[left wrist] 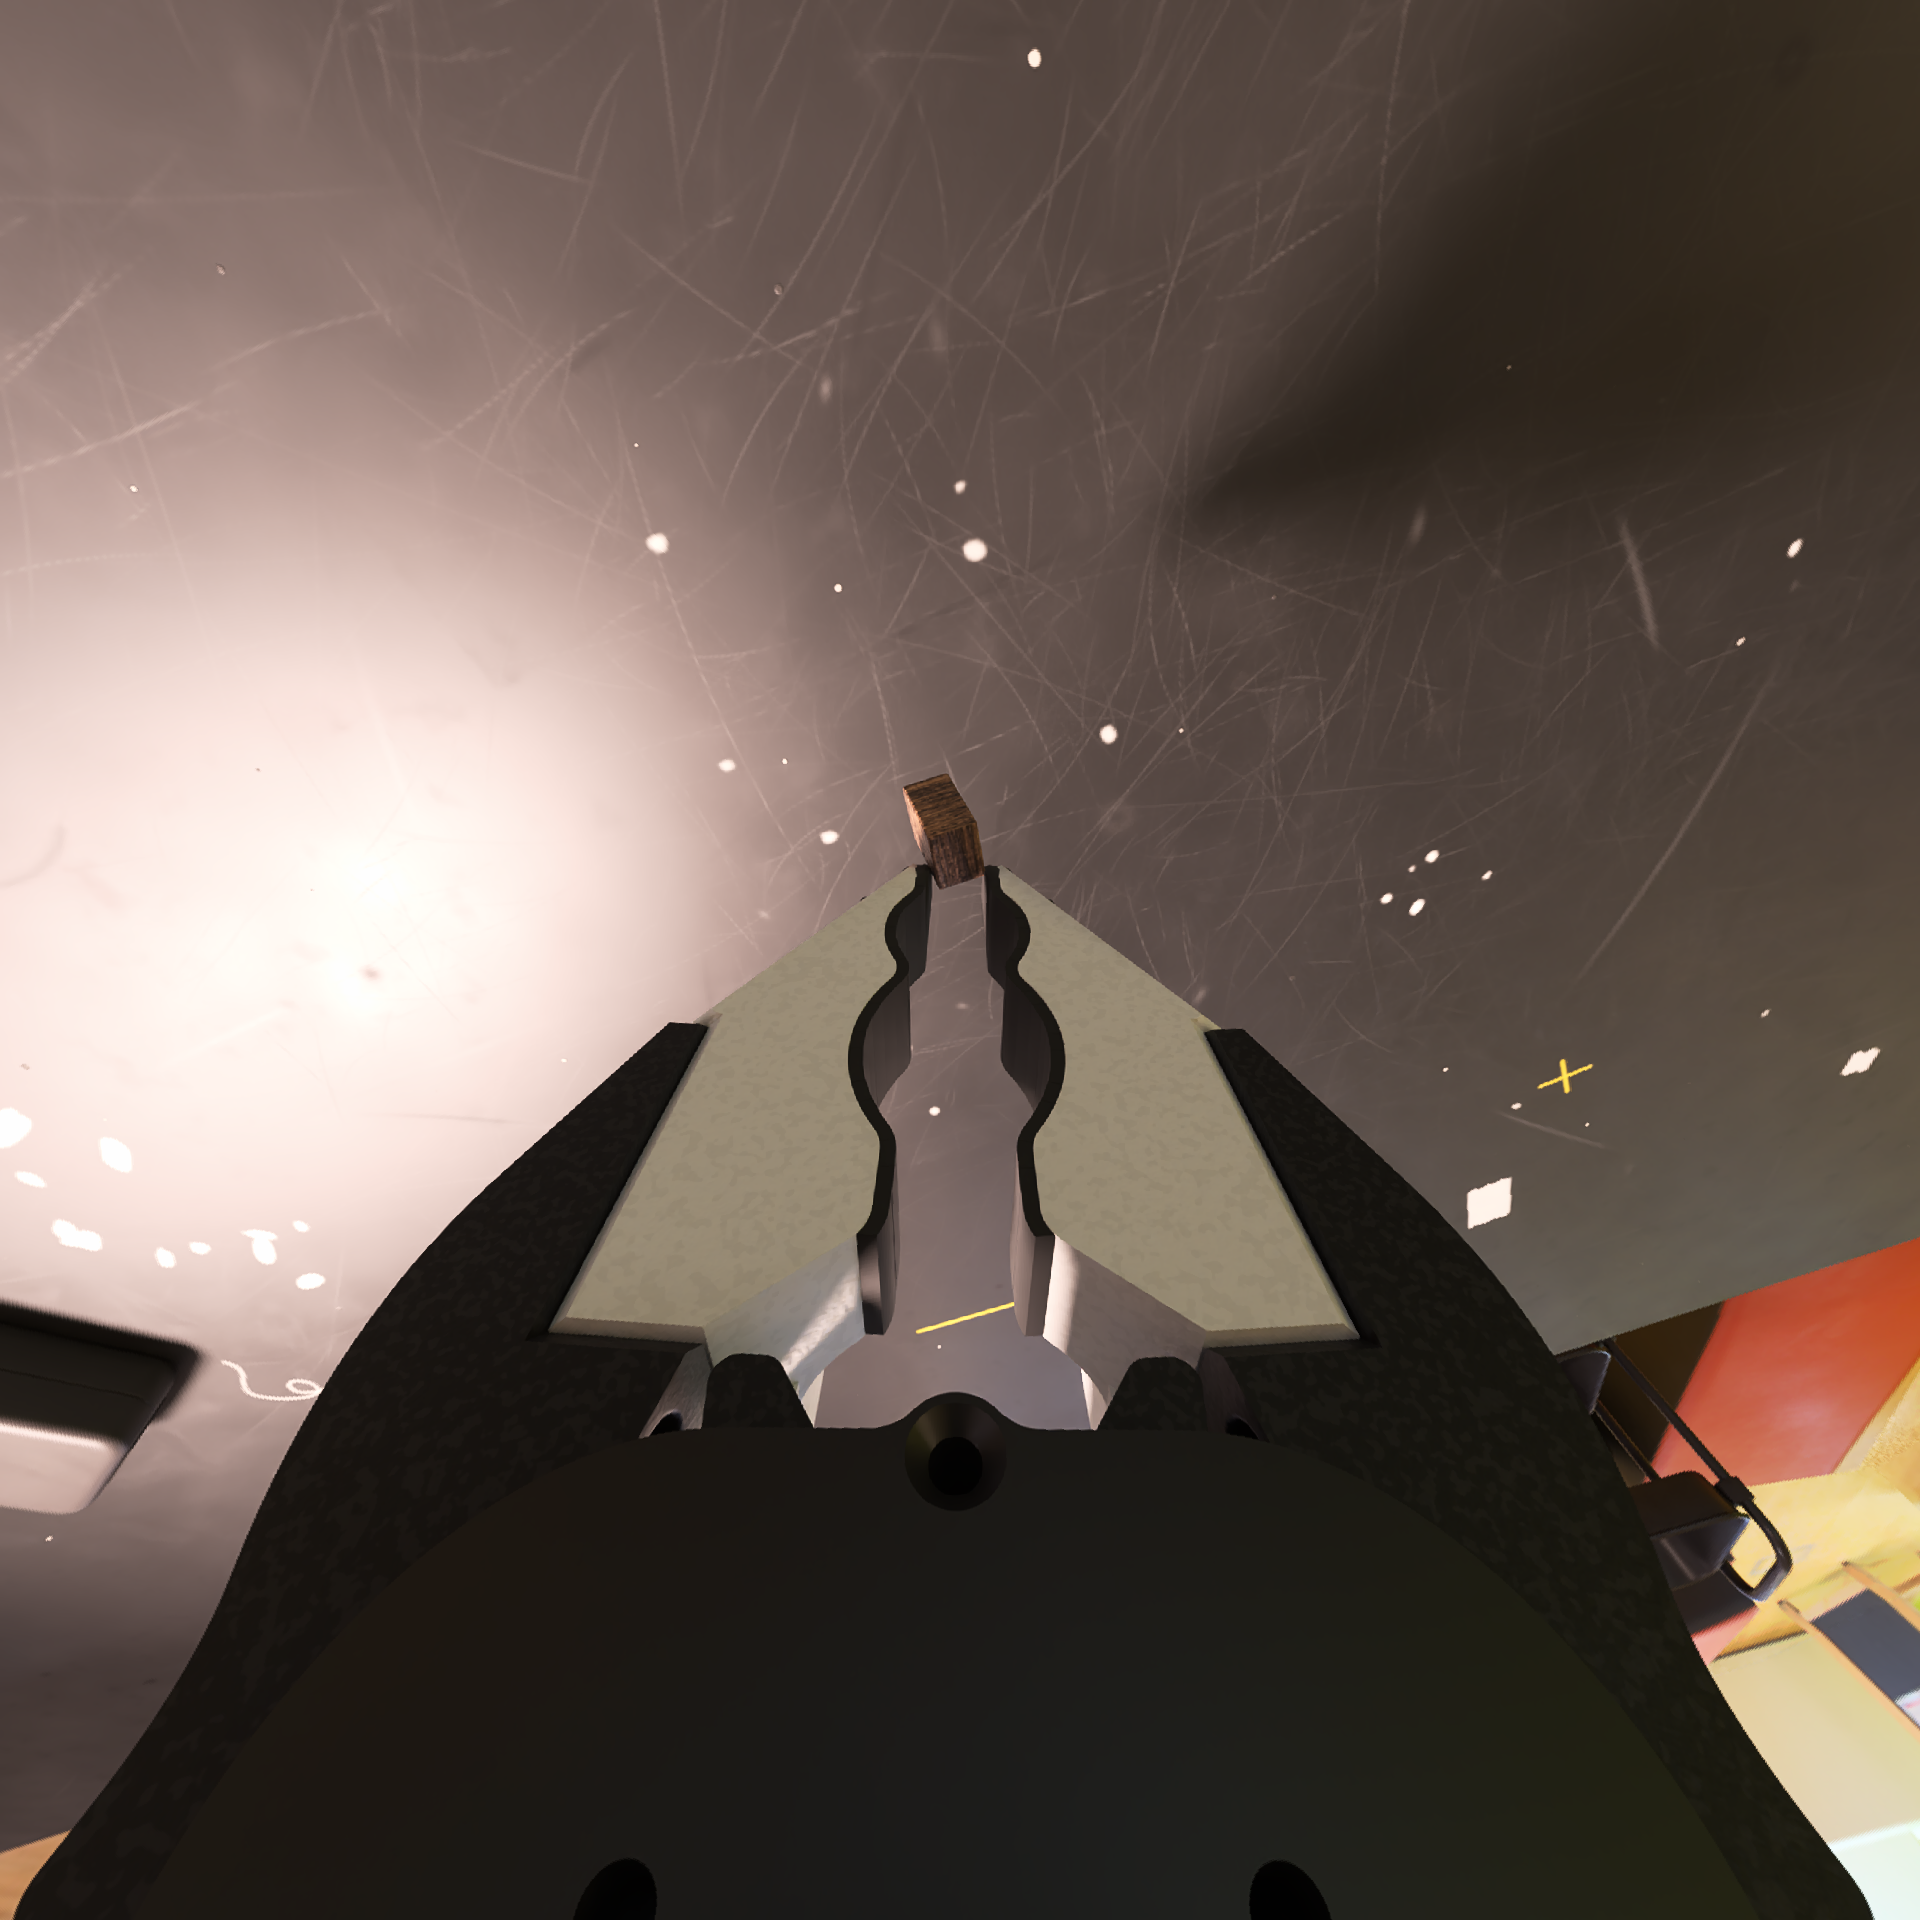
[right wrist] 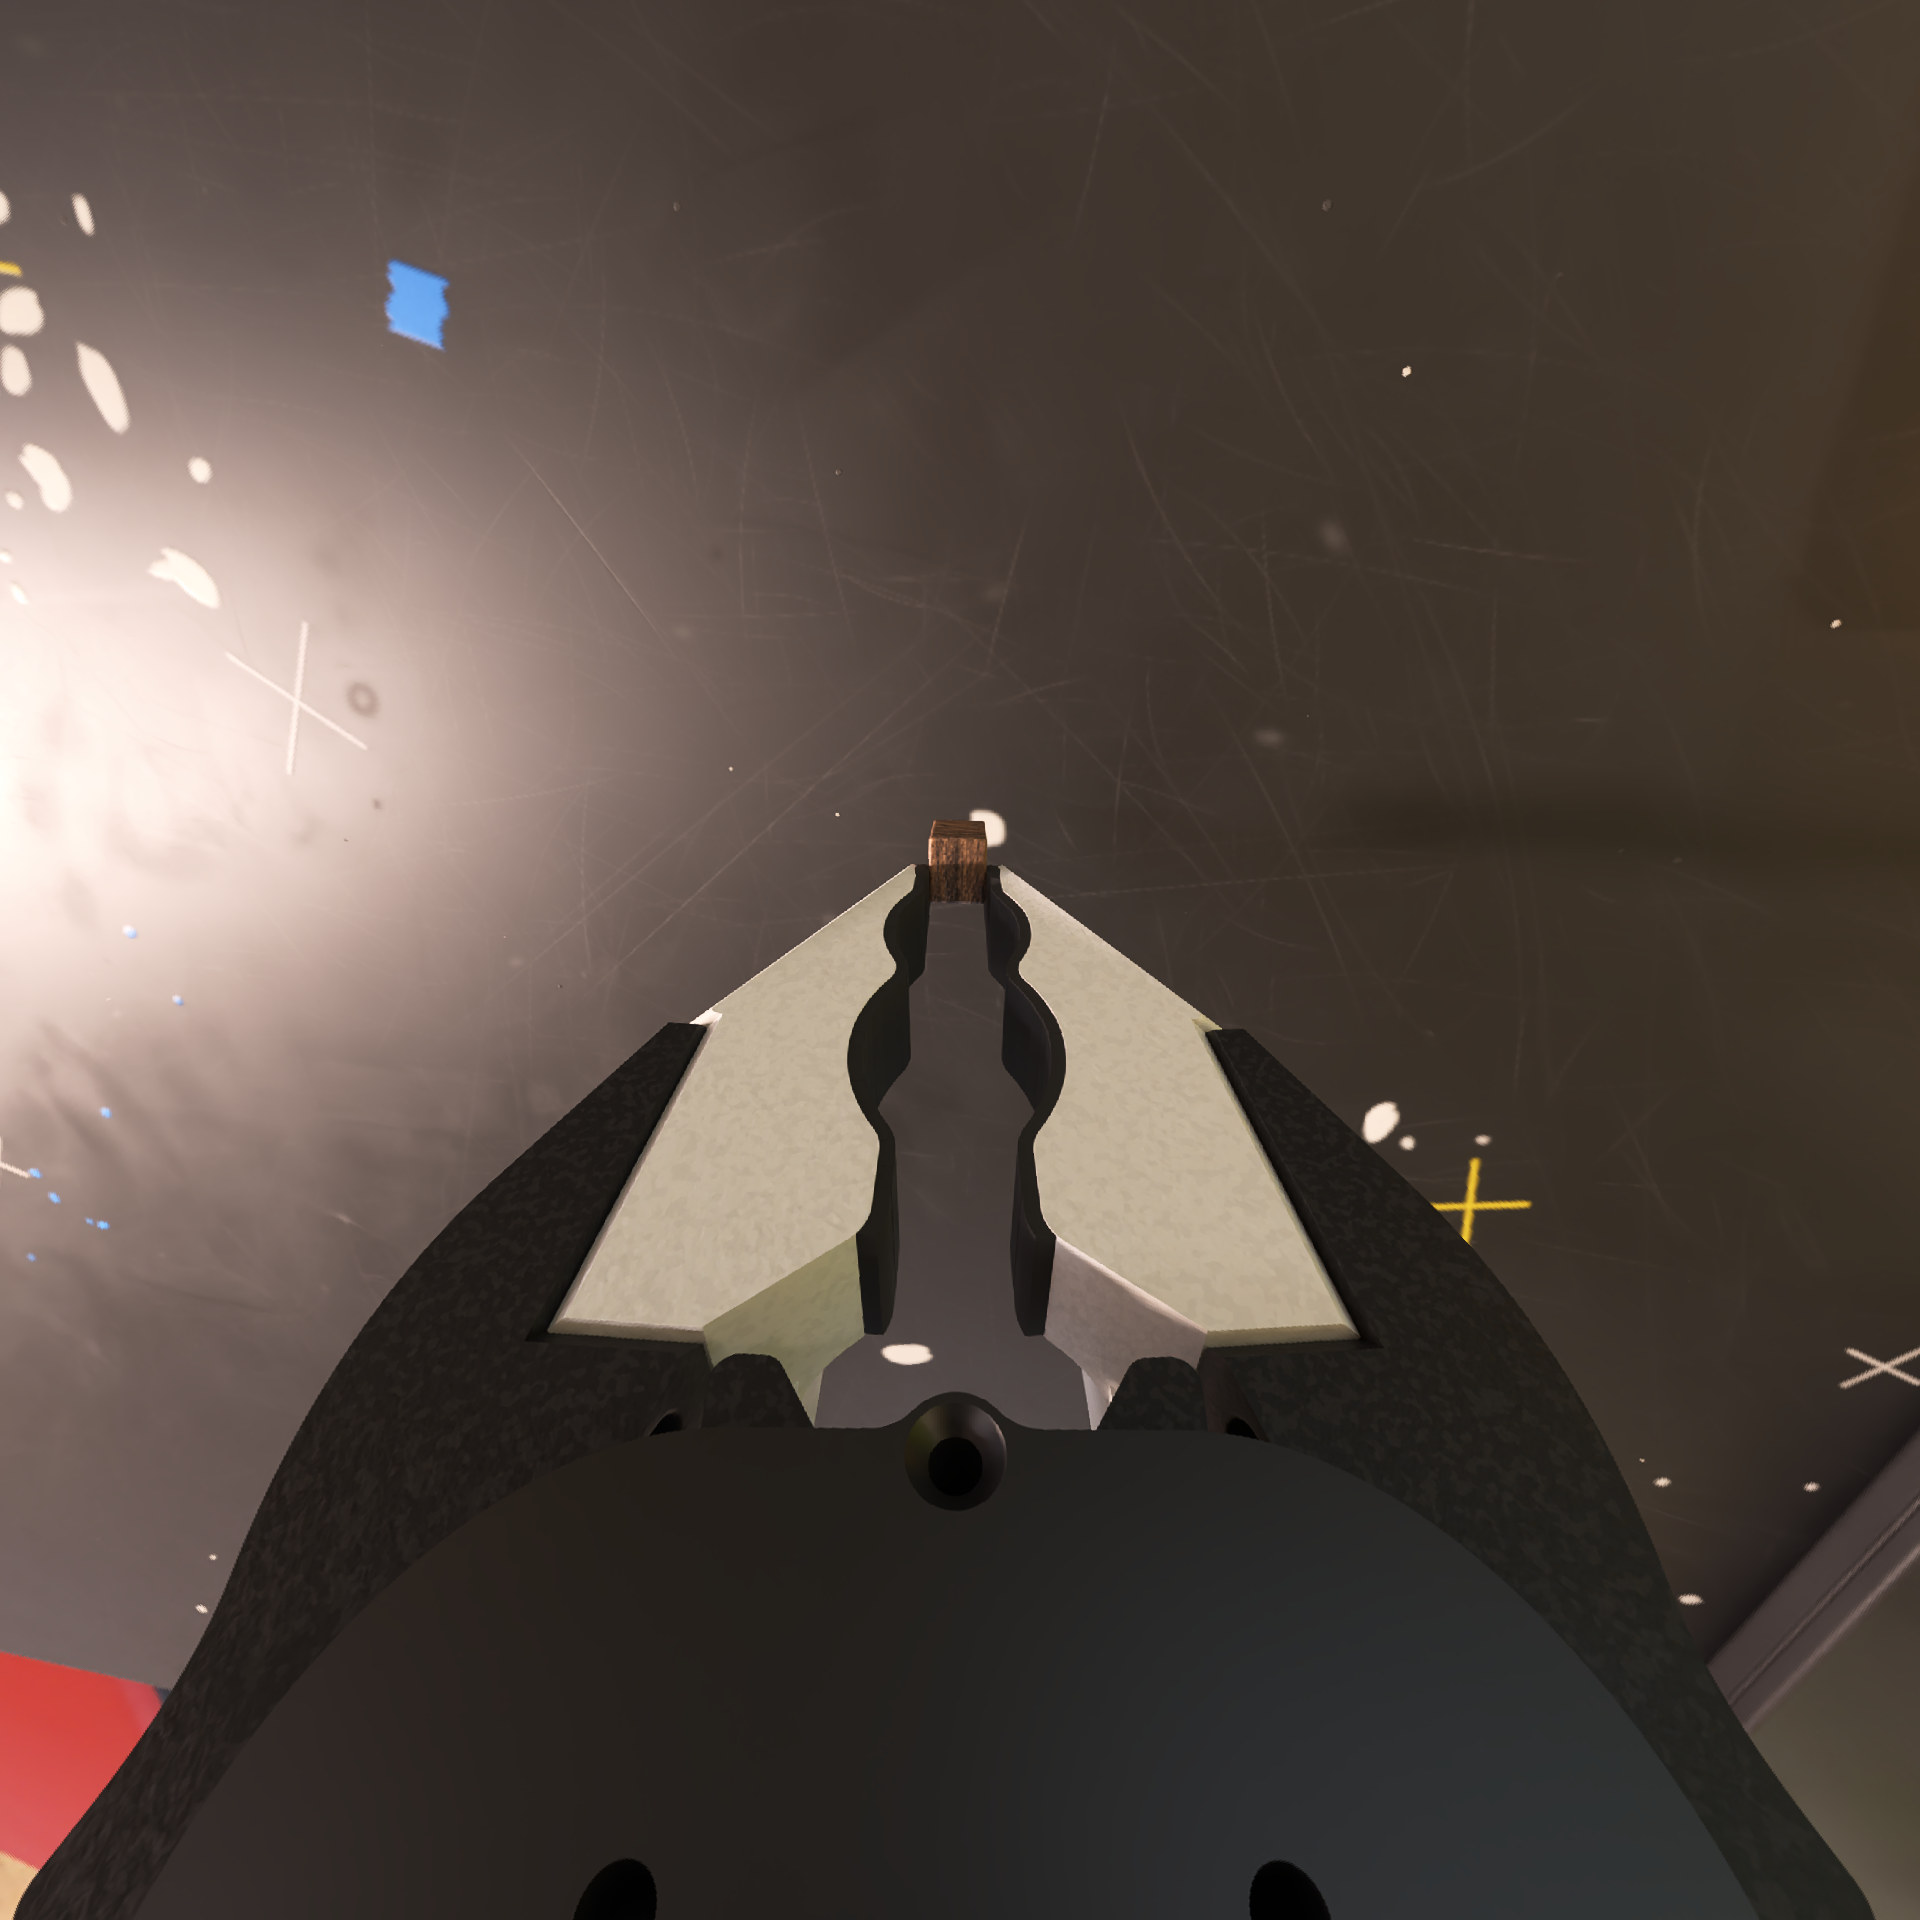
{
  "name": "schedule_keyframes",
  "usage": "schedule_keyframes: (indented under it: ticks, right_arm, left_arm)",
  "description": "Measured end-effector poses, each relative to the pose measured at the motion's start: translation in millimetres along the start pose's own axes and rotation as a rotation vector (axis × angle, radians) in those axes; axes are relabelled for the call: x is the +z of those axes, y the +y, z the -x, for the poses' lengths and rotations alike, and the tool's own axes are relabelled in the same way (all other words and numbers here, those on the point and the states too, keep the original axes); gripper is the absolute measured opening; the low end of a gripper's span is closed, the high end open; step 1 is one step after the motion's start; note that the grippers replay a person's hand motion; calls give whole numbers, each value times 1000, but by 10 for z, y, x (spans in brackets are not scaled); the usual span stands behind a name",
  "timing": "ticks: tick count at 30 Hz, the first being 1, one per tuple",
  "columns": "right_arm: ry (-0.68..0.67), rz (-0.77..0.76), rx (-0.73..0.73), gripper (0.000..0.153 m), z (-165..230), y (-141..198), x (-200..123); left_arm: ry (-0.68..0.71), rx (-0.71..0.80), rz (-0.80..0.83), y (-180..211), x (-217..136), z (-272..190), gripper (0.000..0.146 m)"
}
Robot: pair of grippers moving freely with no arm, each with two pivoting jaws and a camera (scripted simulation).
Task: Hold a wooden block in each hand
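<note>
In the left wrist view my left gripper (left wrist: 954, 878) is shut on a small brown wooden block (left wrist: 943, 831). The block sits at the very fingertips and is tilted a little to the left, most of it sticking out past the tips. In the right wrist view my right gripper (right wrist: 957, 881) is shut on a second small wooden block (right wrist: 957, 860), held square between the fingertips. Both blocks are above a dark, scratched table top (left wrist: 1143, 364).
The dark table top (right wrist: 1351, 520) carries white paint flecks, a blue tape patch (right wrist: 417, 302), and yellow crosses (right wrist: 1473, 1203) (left wrist: 1565, 1075). A dark flat object (left wrist: 73, 1403) lies at the left. The table edge, a red and yellow object (left wrist: 1818, 1403) and a black clip (left wrist: 1704, 1527) are at lower right.
</note>
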State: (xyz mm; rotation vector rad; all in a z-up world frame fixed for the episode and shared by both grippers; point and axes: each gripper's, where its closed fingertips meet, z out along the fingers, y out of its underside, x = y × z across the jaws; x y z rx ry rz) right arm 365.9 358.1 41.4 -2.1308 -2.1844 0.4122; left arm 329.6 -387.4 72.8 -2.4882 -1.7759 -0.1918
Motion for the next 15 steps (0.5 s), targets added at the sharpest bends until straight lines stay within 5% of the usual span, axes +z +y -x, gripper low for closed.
schedule_keyframes:
  ticks: [15]
  right_arm:
    - [57, 7, -45, 10, -90, 85, -30]
  left_arm:
    - [14, -21, -50, 29, -5, 65, 10]
